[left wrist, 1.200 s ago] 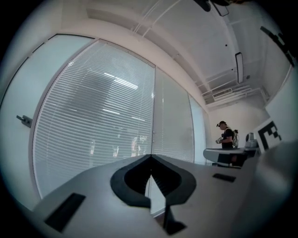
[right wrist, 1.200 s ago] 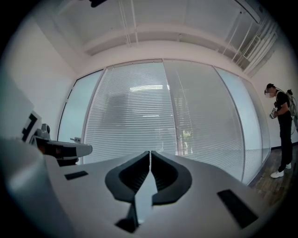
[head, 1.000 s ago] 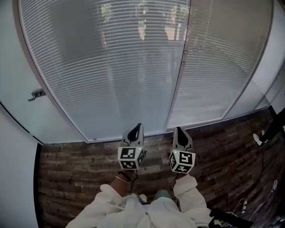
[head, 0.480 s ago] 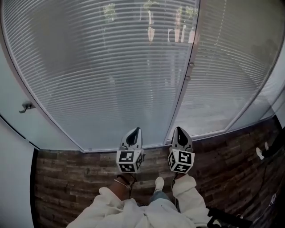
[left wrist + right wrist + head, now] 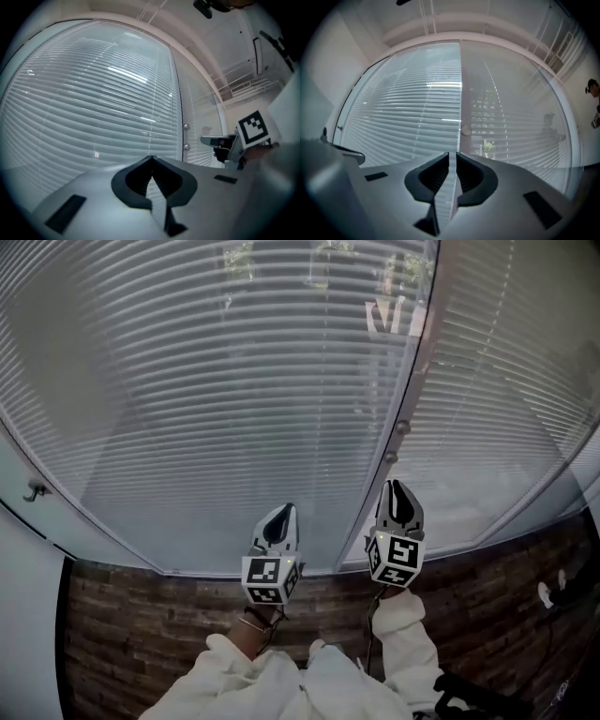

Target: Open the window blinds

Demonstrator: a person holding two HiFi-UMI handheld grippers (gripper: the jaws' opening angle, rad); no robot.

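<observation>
White slatted blinds hang shut across two window panels, also filling the left gripper view and the right gripper view. A vertical frame post divides the panels and carries two small round knobs. My left gripper points level at the left panel, shut and empty. My right gripper is held a bit higher just below the knobs, shut with nothing between its jaws; the left gripper view shows it too.
Dark wood-plank floor runs up to the window's bottom rail. A door lever sticks out of the white wall at the left. A shoe lies on the floor at the far right.
The window has come much closer and the blinds fill more of the view. Both grippers have advanced toward it, and the right one has risen toward the knobs on the post.
</observation>
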